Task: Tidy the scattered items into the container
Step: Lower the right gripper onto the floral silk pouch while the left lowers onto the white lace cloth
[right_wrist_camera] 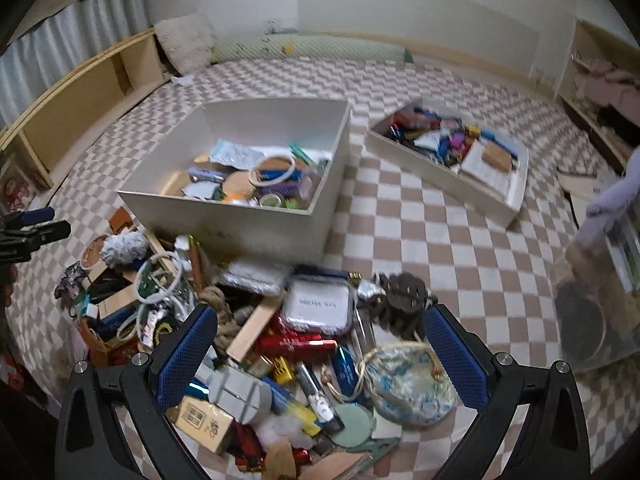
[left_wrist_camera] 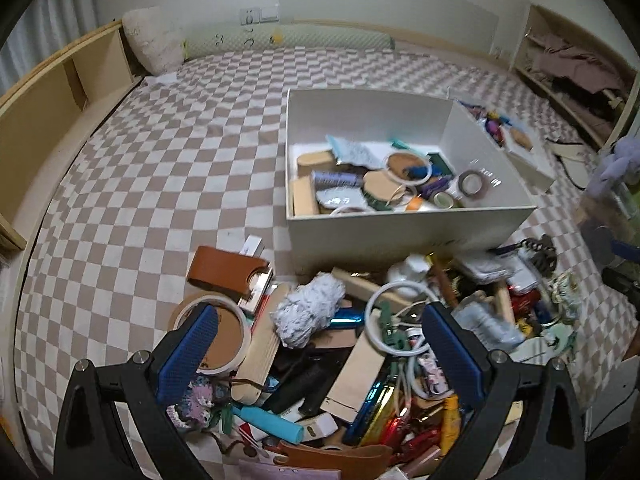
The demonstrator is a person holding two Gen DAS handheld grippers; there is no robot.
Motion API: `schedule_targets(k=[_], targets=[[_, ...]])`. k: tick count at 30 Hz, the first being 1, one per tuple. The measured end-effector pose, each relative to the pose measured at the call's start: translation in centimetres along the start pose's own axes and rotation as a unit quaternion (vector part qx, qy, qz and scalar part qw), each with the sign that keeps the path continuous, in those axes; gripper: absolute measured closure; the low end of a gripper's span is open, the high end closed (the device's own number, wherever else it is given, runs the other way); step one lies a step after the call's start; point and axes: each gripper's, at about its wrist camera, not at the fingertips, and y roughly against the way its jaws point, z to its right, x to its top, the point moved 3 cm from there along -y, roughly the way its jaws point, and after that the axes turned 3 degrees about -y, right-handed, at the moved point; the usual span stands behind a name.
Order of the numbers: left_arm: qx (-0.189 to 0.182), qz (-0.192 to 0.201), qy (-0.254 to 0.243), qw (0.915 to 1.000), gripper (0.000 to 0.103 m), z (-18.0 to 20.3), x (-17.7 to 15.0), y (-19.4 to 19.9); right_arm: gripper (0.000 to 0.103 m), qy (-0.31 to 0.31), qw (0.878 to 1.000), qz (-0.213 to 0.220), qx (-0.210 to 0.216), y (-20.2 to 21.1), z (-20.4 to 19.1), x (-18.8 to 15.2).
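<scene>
While hovering over clutter (left_wrist_camera: 340, 344), both jaws wide apart, holding nothing.

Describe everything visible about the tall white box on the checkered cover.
The tall white box is an open-topped, square-cornered container with smooth, thin, rigid-looking walls. It sits upright on the checkered cover, partly filled with tape rolls, a white ring, wooden pieces and packets. The pile of scattered items crowds against its near wall. A shallower white tray lies apart on one side.
</scene>
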Motion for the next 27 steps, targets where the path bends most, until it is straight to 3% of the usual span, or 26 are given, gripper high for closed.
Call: schedule_targets(k=[8, 14, 25, 27], targets=[[-0.004, -0.055, 0.045, 0.9975, 0.001, -1.0, -0.3, -4.5, 0.000, -0.047, 0.998, -0.047, 0.006, -2.4, 2.4, -1.3], [0.014, -0.079, 0.063, 0.9948, 0.001, -1.7, 0.2, -7.6, 0.000, -0.083, 0.994, -0.076, -0.004, -4.3, 4.9, -2.1], [0.033, -0.108, 0.052, 0.9923, 0.001, -2.0, -0.1, -11.2, 0.000, -0.148, 0.980, -0.135, -0.005, -7.1, 9.6, -4.6], [0.032, -0.113, 0.047, 0.9920, 0.001, -1.9, -0.2, -11.5, 0.000, -0.160, 0.975, -0.152, 0.014, -7.8, 10.0, -5.1]])
